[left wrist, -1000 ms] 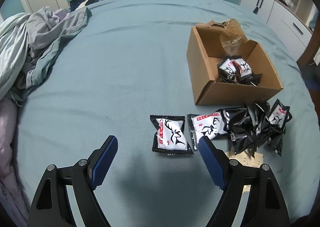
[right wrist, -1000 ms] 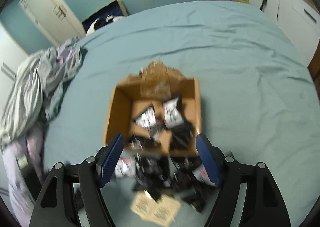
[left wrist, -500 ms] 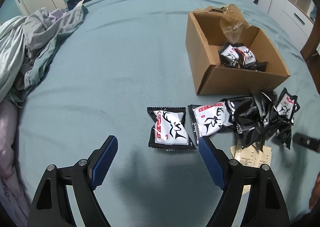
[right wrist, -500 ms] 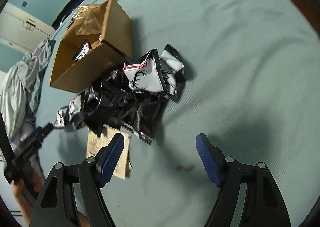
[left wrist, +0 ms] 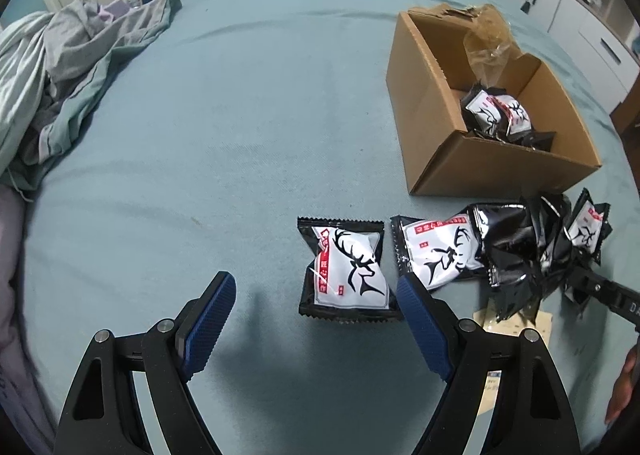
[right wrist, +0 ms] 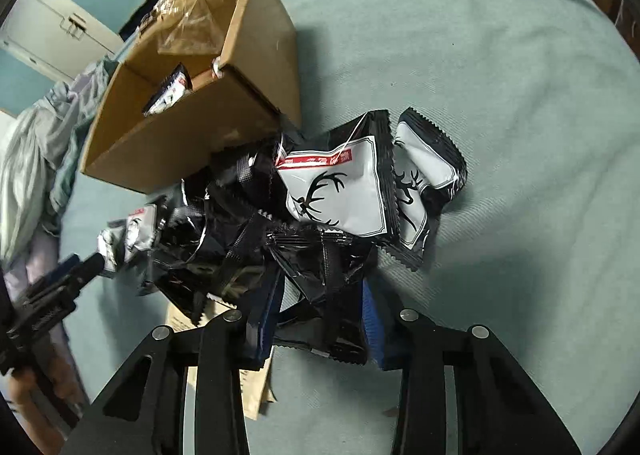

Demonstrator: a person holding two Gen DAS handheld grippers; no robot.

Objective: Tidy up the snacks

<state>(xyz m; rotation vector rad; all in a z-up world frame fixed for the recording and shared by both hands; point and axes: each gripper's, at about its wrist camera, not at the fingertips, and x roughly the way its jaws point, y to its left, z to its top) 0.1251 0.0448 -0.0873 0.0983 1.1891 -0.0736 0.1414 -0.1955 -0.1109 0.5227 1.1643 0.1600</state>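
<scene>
Snack packets (right wrist: 256, 239), black foil ones printed with a deer head, lie heaped on the teal bedspread (left wrist: 240, 127) against the near wall of the open cardboard box (left wrist: 496, 171), and this is where we now have a grip. Half a second ago our right gripper (right wrist: 320, 307) hung above bare cover beside the heap with its jaws wide; since then it has dropped onto the heap's near edge and the jaws have just been closing, so the blue pads now pinch a crumpled black packet (right wrist: 320, 287) between them. Whether only one packet is caught we cannot tell, since the foil overlaps. Our left gripper (left wrist: 316, 311) is wide open with nothing in it, low over the bed, and a single face-up packet (left wrist: 346, 269) lies apart from the heap just ahead of its right pad (left wrist: 420, 319). A second face-up packet (left wrist: 440, 255) rests beside it, touching the heap. A few packets already sit in the box (left wrist: 496, 117), below a clear plastic bag (left wrist: 486, 51). A paper slip (right wrist: 224, 359) is partly pinned under the heap. We judge the pick as made and the lift to the box as next; neighbouring packets could drag along.
</scene>
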